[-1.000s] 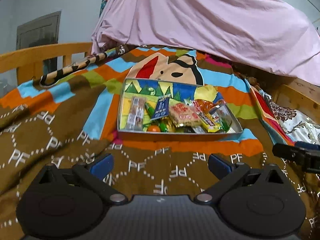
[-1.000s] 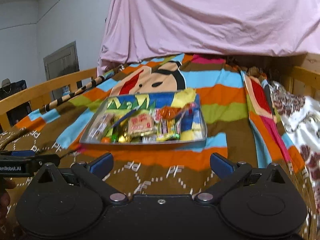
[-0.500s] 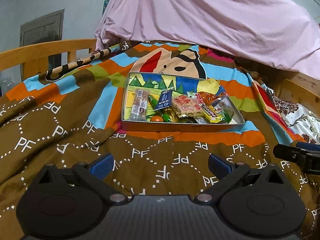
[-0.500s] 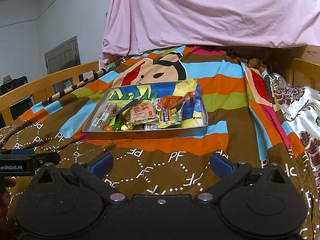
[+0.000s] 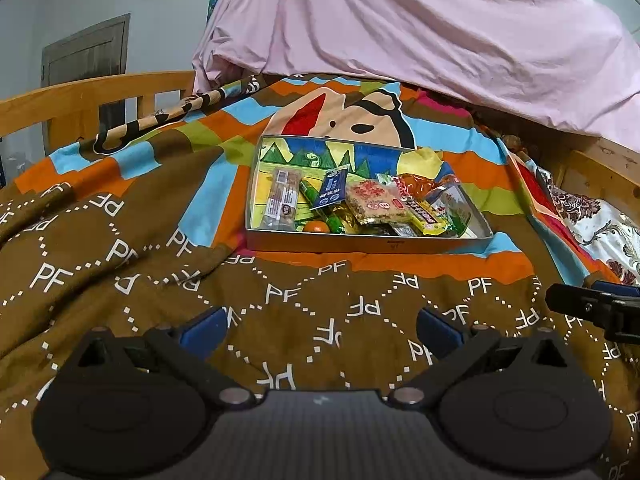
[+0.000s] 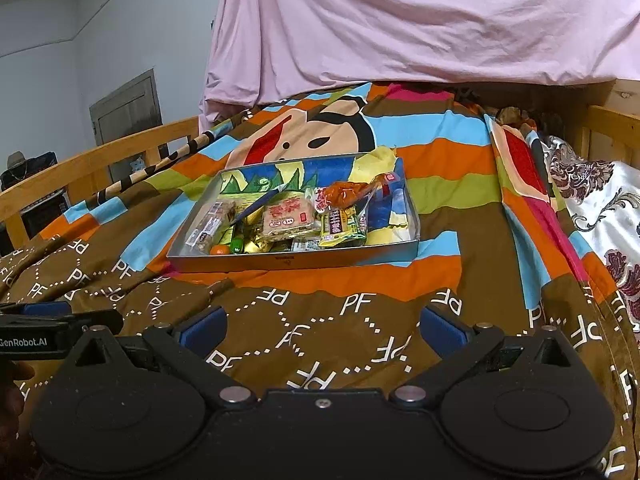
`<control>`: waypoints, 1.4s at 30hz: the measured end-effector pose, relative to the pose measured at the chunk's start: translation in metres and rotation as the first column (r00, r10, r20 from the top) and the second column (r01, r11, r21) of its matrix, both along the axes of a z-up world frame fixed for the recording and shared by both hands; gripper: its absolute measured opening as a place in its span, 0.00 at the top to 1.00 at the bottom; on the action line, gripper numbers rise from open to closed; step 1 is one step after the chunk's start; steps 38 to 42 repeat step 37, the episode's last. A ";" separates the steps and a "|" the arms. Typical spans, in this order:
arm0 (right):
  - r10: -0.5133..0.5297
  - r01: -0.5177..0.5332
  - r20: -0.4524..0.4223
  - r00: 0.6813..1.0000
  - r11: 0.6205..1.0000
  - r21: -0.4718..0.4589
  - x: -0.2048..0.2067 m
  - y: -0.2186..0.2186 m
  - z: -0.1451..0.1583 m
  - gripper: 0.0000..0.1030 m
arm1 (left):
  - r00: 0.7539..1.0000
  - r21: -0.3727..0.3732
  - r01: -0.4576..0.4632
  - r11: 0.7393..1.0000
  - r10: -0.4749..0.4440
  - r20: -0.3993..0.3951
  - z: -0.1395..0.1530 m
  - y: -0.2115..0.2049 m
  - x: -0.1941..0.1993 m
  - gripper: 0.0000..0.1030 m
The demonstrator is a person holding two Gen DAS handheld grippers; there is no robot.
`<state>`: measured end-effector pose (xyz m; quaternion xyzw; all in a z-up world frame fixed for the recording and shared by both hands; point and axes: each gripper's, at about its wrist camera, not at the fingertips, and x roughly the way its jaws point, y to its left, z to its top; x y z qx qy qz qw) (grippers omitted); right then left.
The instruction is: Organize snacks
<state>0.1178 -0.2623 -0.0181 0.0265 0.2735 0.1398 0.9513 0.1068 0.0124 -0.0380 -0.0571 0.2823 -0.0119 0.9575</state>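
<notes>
- The left tongs (image 5: 320, 330) hover low over the brown "PF" part of the blanket (image 5: 120, 248), spread wide, with nothing between the blue pads (image 5: 204, 328) and nothing touching them.
- The right tongs (image 6: 323, 326) sit the same way: released, gaping wide, blue pads (image 6: 442, 330) empty above the brown cloth.
- Each pair shows in the other's view: the right tongs poke in at the right edge of the left wrist view (image 5: 596, 306), the left tongs at the left edge of the right wrist view (image 6: 52, 330), so the two are side by side and apart.
- The snack tray (image 5: 360, 245), a shallow grey tin with a cartoon landscape printed inside, lies on the striped part of the blanket, ahead of both tongs and well apart from them.
- Snacks are heaped toward the tray's near wall:
  - a long bar in a clear wrapper (image 5: 283, 200) at the left side;
  - a blue packet (image 5: 331, 192) leaning over a green stick (image 5: 310, 194);
  - a pale square cracker pack with red print (image 5: 374, 202) near the middle;
  - a yellow pack (image 5: 428, 214) and an orange-red pouch (image 6: 346, 194) to the right;
  - a small orange round sweet (image 5: 316, 227) against the near wall.
- The tray's far half shows mostly bare printed floor.
- A pink sheet (image 5: 400, 28) drapes behind, and a wooden bed rail (image 5: 80, 96) runs along the left.
</notes>
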 end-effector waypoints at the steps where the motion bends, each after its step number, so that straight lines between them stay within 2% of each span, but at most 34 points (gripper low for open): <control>1: 0.000 0.000 -0.001 1.000 1.000 0.002 0.000 0.000 0.000 0.01 | 1.000 0.000 0.001 1.000 -0.001 0.000 0.000 0.000 0.000 0.00; 9: 0.001 -0.001 -0.002 1.000 1.000 0.000 0.000 0.000 0.000 0.01 | 1.000 0.001 0.001 1.000 -0.001 -0.002 0.000 0.000 0.000 0.00; 28: 0.002 -0.002 -0.003 1.000 1.000 0.000 0.000 0.000 -0.001 0.01 | 0.998 -0.020 0.012 1.000 -0.013 -0.068 -0.008 0.002 0.002 0.00; 42: 0.001 -0.001 -0.003 1.000 1.000 0.000 0.000 0.000 -0.001 0.01 | 0.998 0.019 -0.009 1.000 0.010 -0.057 -0.008 0.000 0.000 0.00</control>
